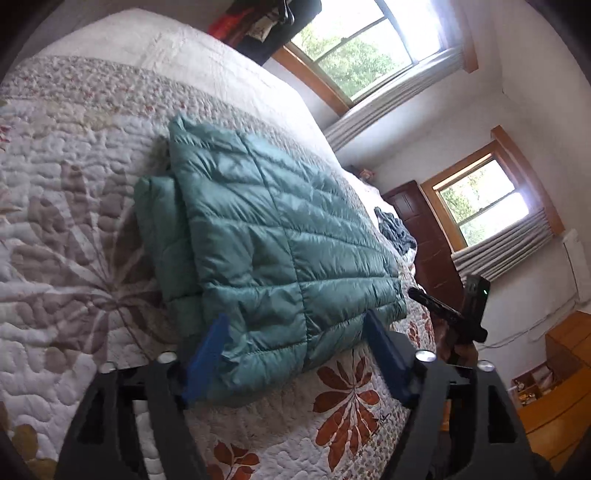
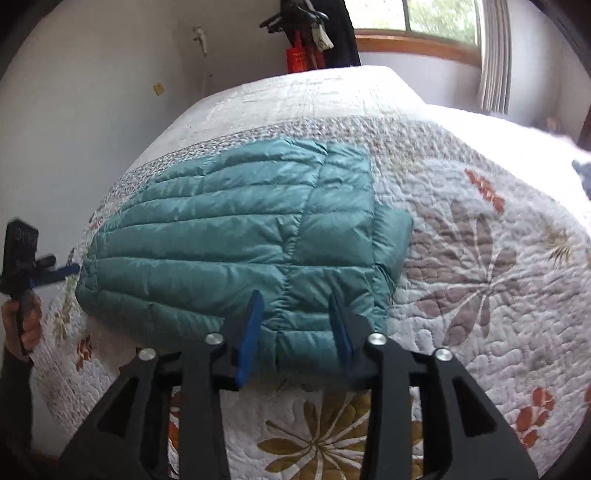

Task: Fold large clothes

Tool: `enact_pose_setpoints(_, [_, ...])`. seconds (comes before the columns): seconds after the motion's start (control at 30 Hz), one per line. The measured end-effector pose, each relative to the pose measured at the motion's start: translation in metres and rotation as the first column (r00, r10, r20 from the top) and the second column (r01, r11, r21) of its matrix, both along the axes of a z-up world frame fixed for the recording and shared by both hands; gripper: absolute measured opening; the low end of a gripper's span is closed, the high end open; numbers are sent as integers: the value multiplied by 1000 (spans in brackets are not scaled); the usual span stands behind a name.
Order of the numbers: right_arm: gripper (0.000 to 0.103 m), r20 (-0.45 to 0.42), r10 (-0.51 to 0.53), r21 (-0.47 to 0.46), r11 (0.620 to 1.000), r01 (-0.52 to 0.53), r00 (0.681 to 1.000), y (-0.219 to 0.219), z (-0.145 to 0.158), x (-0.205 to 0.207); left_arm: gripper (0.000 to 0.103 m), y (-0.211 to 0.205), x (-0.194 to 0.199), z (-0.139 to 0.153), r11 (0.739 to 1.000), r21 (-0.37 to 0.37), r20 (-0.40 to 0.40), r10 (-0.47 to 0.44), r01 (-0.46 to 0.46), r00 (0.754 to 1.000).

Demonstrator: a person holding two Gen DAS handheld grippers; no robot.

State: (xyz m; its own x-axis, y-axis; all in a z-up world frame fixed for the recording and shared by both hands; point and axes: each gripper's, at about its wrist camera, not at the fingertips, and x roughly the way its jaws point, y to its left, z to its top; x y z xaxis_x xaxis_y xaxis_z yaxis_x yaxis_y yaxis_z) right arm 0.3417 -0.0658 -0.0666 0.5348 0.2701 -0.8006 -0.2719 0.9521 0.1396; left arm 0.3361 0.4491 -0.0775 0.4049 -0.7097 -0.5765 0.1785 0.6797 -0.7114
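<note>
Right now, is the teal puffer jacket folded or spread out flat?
Folded. The teal puffer jacket lies on the quilt as a compact block, with a tucked layer, likely a sleeve, poking out beneath one side.

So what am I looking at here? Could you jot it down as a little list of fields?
place: bedroom, bed with a floral quilt
main item: teal puffer jacket, lying on the quilt, already folded into a compact block
left gripper: open, blue fingers either side of the jacket's near edge
right gripper: open, also straddling the near edge
other cloth: dark blue garment at the bed's far side
surroundings: two wood-framed windows, clothes hanging by the wall
</note>
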Motion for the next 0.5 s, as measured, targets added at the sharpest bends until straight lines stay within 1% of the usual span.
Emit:
enact_pose_setpoints(0.03, [60,41,28,-65,998,-25,999,12,7,-13,98,12,-2,4,999,4,10,32,-32,999])
enact_pose_setpoints(0.07, [74,81,63,-133,990,-52,995,28,11,-25,98,23,0,4,999,-1,-2,54,-54,999])
enact_pose_setpoints(0.1, [81,109,99,-196,978,-77,989,42,12,-36,98,32,3,0,997,-14,-28,71,-71,997])
enact_pose_setpoints(0.13, [82,127,151,-261,958,-114,980,61,10,-49,99,44,9,-9,995,-35,-71,86,-89,994])
enact_pose_setpoints(0.2, [89,138,239,-357,917,-177,961,95,0,-69,99,56,21,-27,991,-69,-146,106,-117,984])
enact_pose_setpoints(0.3, [89,154,356,-490,838,-242,922,145,-21,-98,99,69,32,-51,982,-104,-208,132,-156,969])
enact_pose_setpoints(0.33, [89,157,402,-543,798,-261,902,163,-29,-107,99,70,38,-58,979,-128,-225,129,-160,966])
enact_pose_setpoints(0.4, [90,165,471,-615,736,-283,866,191,-42,-117,99,70,50,-68,973,-159,-243,126,-167,962])
enact_pose_setpoints(0.47, [90,167,520,-662,689,-295,838,215,-53,-123,99,66,61,-75,969,-178,-243,125,-171,962])
enact_pose_setpoints(0.5, [90,167,536,-673,675,-301,828,224,-56,-124,99,63,68,-77,969,-189,-239,114,-162,964])
